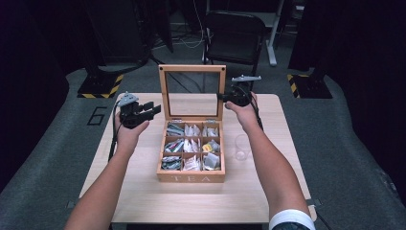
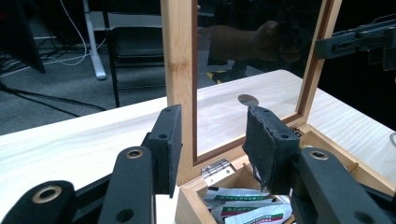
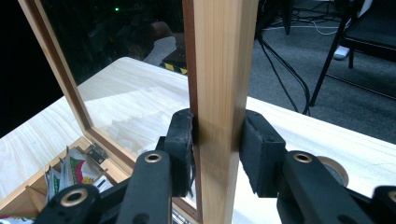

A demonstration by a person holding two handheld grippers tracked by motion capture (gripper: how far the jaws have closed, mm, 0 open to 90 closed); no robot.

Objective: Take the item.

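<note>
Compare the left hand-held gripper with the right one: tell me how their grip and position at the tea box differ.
The right hand-held gripper clamps the side post of the upright glass lid; the left hand-held gripper holds nothing, its jaws apart with air between them. The right sits at the lid's right edge, while the left hovers off the tea box's left side, apart from it. Both are black two-jaw tools aimed toward the lid.

The surface (image 1: 201, 196) is seen from above, facing forward. The glass lid (image 2: 180, 60) is viewed closely by both gripper cameras, from opposite sides.
</note>
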